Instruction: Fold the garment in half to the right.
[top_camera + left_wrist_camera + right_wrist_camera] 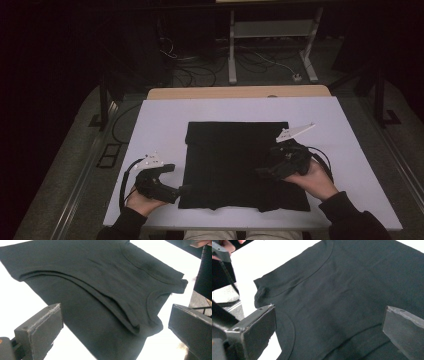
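Observation:
A black T-shirt (235,160) lies folded flat on the white table (160,120); its neckline and a short sleeve point toward the near edge. My left gripper (176,179) sits just off the shirt's near left corner, jaws wide apart and holding nothing. In the left gripper view the shirt (100,272) spreads out beyond the open left gripper (113,315). My right gripper (265,170) hovers over the shirt's near right part. In the right gripper view the collar area (352,277) lies under the open right gripper (329,312), and no cloth is pinched.
A wooden strip (240,92) runs along the table's far edge. Beyond it a white frame (270,30) and loose cables (190,70) sit on the dark floor. White tabletop borders the shirt on all sides.

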`<action>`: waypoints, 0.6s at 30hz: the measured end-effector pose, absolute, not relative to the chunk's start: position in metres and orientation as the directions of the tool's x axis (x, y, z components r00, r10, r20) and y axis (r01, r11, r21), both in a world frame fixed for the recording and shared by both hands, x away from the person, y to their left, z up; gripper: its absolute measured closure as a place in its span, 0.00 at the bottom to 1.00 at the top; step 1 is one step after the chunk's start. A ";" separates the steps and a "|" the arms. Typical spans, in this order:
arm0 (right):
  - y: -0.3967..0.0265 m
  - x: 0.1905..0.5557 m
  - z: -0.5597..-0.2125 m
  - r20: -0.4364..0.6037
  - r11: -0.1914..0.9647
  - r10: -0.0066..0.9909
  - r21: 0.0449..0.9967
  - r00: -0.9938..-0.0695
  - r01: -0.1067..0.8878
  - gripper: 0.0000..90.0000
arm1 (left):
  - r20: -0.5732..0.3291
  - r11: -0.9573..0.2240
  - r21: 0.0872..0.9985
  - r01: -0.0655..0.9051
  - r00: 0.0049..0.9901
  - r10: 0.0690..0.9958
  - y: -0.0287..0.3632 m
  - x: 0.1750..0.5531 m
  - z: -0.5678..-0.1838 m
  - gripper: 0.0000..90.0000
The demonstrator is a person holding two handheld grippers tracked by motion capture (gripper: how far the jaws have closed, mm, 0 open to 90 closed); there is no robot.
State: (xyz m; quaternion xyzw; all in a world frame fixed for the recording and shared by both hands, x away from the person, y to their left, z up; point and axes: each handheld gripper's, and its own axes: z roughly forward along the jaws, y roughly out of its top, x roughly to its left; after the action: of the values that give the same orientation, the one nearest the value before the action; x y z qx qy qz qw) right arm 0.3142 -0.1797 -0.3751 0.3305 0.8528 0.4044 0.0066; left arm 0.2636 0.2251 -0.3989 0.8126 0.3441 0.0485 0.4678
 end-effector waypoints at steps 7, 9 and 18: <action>-0.169 0.329 -0.373 0.243 0.464 0.570 0.694 -0.785 0.551 0.00 | -0.243 -0.308 0.788 0.533 0.730 0.639 0.240 0.266 -0.404 0.00; -0.166 0.332 -0.371 0.240 0.464 0.569 0.696 -0.787 0.548 0.00 | -0.242 -0.306 0.789 0.533 0.727 0.643 0.244 0.266 -0.405 0.00; -0.150 0.347 -0.371 0.234 0.475 0.564 0.692 -0.792 0.543 0.00 | -0.228 -0.313 0.777 0.546 0.708 0.668 0.257 0.265 -0.411 0.00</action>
State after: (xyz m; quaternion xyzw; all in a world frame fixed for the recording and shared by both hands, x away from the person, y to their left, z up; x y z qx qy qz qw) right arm 0.3468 -0.1496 -0.3714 0.3225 0.8587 0.3981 0.0130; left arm 0.2651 0.2572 -0.4112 0.8073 0.3760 0.0680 0.4497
